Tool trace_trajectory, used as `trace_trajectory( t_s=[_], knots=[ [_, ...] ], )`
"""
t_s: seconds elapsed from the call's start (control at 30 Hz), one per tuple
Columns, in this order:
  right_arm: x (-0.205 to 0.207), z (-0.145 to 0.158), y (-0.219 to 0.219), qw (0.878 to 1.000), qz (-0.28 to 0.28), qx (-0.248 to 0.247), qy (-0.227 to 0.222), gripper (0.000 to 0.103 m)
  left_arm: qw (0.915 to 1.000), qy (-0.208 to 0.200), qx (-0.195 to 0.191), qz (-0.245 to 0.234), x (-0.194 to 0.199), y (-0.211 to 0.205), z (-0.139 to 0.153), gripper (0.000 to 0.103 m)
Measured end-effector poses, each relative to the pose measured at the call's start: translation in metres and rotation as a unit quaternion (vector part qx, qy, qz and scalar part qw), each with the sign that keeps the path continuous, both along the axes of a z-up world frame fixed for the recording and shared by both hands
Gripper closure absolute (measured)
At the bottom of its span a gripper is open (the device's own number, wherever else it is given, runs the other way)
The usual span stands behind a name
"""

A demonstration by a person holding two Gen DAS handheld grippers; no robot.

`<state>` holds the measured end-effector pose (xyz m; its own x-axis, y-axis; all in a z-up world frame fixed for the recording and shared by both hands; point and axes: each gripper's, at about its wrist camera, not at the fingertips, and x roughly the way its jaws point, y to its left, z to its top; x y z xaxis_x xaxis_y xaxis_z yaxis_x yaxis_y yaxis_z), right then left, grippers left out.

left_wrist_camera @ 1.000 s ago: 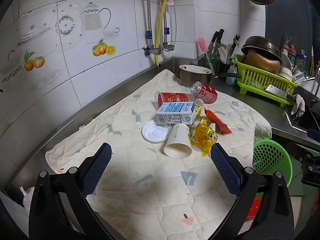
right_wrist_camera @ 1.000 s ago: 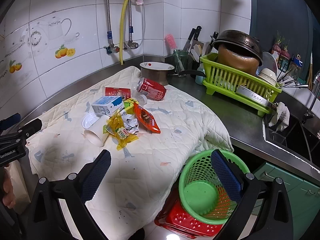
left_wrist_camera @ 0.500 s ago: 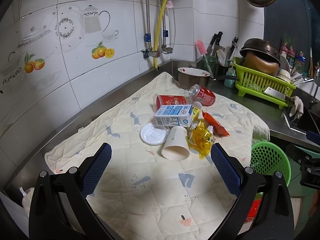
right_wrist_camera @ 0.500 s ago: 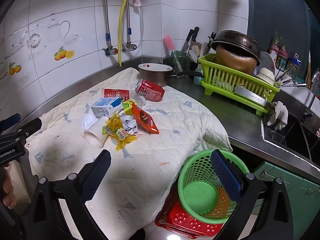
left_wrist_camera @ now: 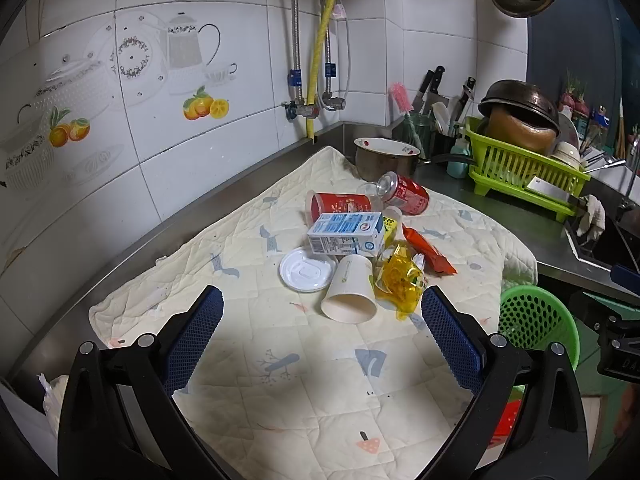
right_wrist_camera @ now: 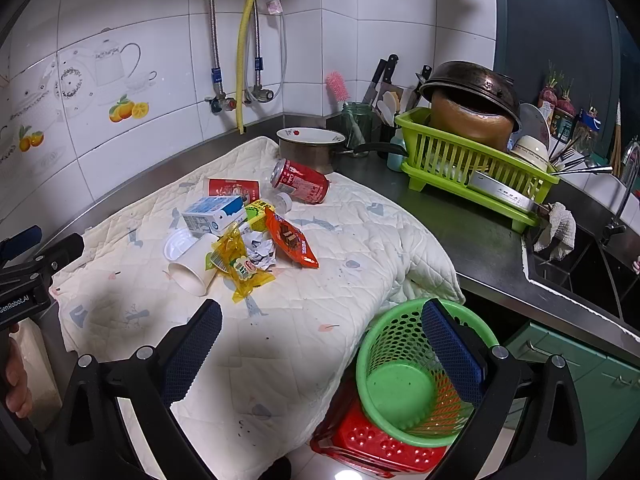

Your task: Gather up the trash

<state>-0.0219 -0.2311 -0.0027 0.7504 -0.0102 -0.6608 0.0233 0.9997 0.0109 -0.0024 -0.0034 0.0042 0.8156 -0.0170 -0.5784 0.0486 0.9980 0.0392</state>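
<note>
A pile of trash lies on a quilted cloth [left_wrist_camera: 280, 360]: a tipped paper cup [left_wrist_camera: 350, 290], a white lid [left_wrist_camera: 306, 269], a blue milk carton [left_wrist_camera: 346, 233], a red cup [left_wrist_camera: 340, 204], a red can [left_wrist_camera: 404, 194], a yellow wrapper [left_wrist_camera: 400, 280] and an orange wrapper [left_wrist_camera: 428, 250]. The pile also shows in the right wrist view, with the cup [right_wrist_camera: 194, 266], carton [right_wrist_camera: 214, 214], can [right_wrist_camera: 300, 182] and crumpled paper [right_wrist_camera: 260, 250]. A green mesh basket [right_wrist_camera: 404, 376] stands below the counter edge. My left gripper [left_wrist_camera: 320, 316] is open and empty, short of the cup. My right gripper [right_wrist_camera: 320, 320] is open and empty above the cloth edge and basket.
A steel pot [left_wrist_camera: 386, 158], a green dish rack [left_wrist_camera: 524, 164] with a pan, and a knife holder stand at the back. A sink [right_wrist_camera: 580, 264] lies to the right. A red crate [right_wrist_camera: 372, 444] sits under the basket [left_wrist_camera: 536, 324]. The tiled wall runs along the left.
Both grippers have drawn back slightly and the views have shifted a little. The trash has not moved. Both grippers stay open.
</note>
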Motion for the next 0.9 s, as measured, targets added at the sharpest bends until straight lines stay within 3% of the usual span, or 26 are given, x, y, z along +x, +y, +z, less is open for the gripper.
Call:
trace_trajectory(
  t_s=[0.9],
  knots=[
    [0.0026, -0.0001, 0.0004, 1.000, 0.004, 0.000, 0.000, 0.006, 1.0000, 0.000, -0.003, 0.002, 0.0004, 0.0004, 0.0023, 0.005]
  ],
)
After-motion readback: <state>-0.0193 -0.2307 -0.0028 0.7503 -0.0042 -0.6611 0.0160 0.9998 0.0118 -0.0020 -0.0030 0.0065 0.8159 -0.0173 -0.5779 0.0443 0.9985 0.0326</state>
